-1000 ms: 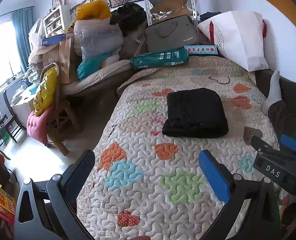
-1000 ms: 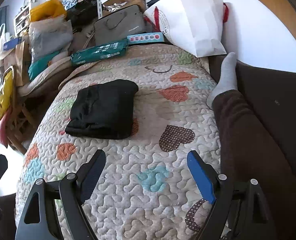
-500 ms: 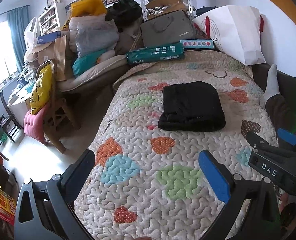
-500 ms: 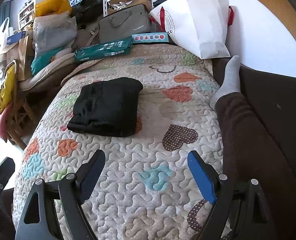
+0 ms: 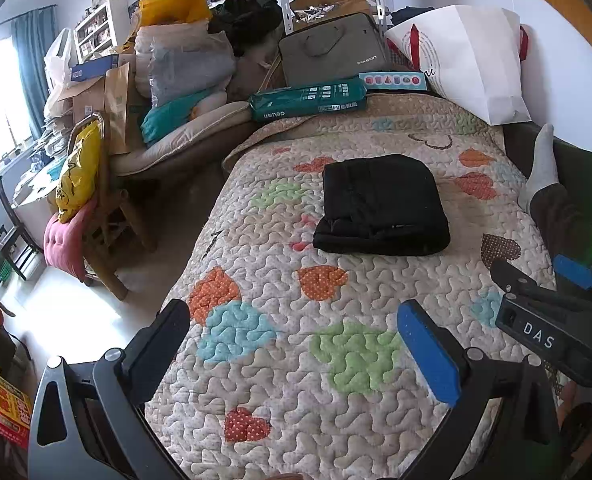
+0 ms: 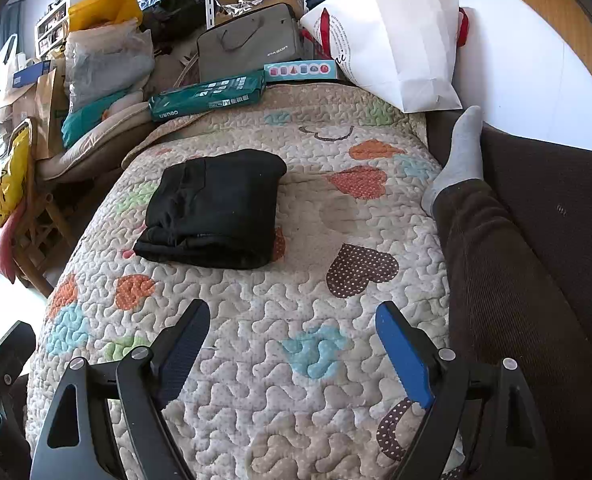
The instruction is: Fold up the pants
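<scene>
Black pants (image 5: pixel 381 204) (image 6: pixel 214 208) lie folded into a compact rectangle on the heart-patterned quilt (image 5: pixel 296 340) (image 6: pixel 296 320) of a bed. My left gripper (image 5: pixel 292 320) hovers open over the near part of the quilt, well short of the pants, with nothing between its fingers. My right gripper (image 6: pixel 292 324) is open too, empty, and just as far back from the pants. In the left wrist view the right gripper (image 5: pixel 543 280) shows at the right edge.
A person's leg (image 6: pixel 495 260) in brown trousers and a grey sock lies along the bed's right side. A white paper bag (image 6: pixel 395 40), green package (image 6: pixel 208 96), grey laptop bag (image 6: pixel 252 48) and piled bags crowd the head. A wooden chair (image 5: pixel 96 208) stands left.
Both views have shifted only slightly; the pants appear a little lower in the left wrist view. Both grippers stay open and the pants lie untouched.
</scene>
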The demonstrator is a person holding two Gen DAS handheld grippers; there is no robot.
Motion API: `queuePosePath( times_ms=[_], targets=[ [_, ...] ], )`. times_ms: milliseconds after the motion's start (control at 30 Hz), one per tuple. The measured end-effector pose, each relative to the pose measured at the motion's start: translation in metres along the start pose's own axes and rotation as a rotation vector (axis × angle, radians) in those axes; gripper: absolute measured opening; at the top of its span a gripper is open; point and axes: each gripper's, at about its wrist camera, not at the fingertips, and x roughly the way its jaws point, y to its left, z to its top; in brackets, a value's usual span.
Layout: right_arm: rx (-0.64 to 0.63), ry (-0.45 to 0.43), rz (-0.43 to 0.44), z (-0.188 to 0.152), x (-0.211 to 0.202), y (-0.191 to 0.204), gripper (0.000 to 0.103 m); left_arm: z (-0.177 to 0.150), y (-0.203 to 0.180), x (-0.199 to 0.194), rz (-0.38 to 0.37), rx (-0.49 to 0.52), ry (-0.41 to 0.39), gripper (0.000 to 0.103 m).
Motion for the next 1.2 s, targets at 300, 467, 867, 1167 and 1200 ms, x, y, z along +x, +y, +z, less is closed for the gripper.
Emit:
queuePosePath(
  times_ms=[300,467,867,1167,1200],
  targets=[
    [0.013,0.023,0.001,-0.002,0.005,-0.002,0.089,-0.003,0.0,0.002,-0.003,0.008,0.016,0.103],
    [0.009,0.029,-0.002,-0.002,0.006,-0.002,0.089,-0.003,0.0,0.002,-0.005,0.009,0.021,0.103],
    [-0.017,0.026,-0.016,-0.004,0.006,0.002,0.09,-0.005,0.003,-0.009,-0.007,0.007,0.018,0.103],
    [-0.015,0.033,-0.034,-0.009,0.005,-0.001,0.09,-0.007,0.006,-0.025,-0.008,0.016,0.002,0.103],
    [-0.016,0.033,-0.036,-0.009,0.004,-0.001,0.09,-0.008,0.006,-0.028,-0.007,0.017,0.001,0.103]
  ],
)
